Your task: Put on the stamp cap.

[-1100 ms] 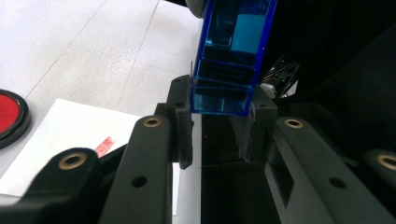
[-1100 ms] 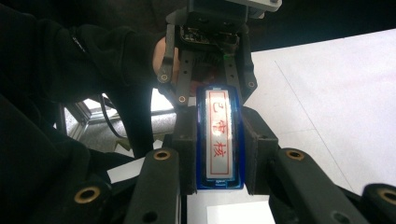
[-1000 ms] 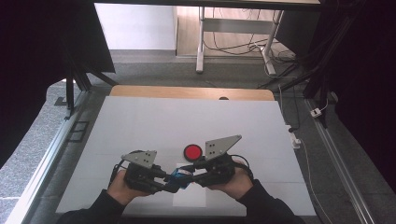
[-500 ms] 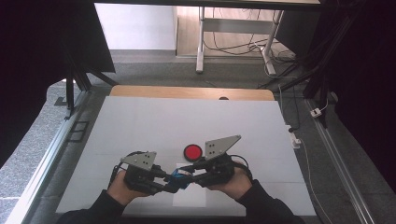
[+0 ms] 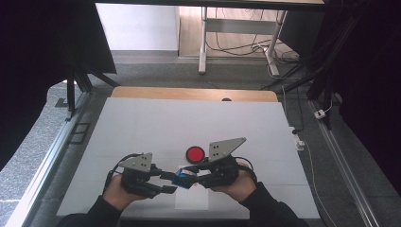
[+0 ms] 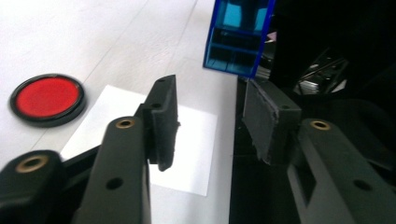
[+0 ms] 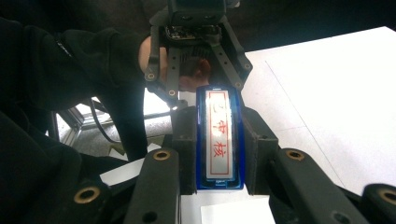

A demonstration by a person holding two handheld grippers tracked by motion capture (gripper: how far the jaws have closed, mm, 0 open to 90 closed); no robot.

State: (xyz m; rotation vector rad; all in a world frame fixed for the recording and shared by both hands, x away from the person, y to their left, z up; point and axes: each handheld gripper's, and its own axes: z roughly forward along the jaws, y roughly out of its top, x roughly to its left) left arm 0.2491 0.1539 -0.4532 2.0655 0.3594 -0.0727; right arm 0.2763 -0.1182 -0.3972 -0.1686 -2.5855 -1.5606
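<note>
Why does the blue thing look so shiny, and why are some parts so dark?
Right gripper view: light glares off the blue stamp label, and the sleeve behind sinks into black. Left gripper view: the near jaws are soft, the red pad sharper. High view: bright table, dark edges.

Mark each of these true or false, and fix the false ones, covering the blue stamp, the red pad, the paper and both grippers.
1. The right gripper is shut on the blue stamp. True.
2. The left gripper also clamps the stamp. False: its jaws have just been opening, and nothing sits between its pads.
3. The red ink pad lies uncovered on the table. True.
4. The stamp rests inside the red pad. False: it is held apart from the pad.
5. A white paper sheet lies under the grippers. True.
</note>
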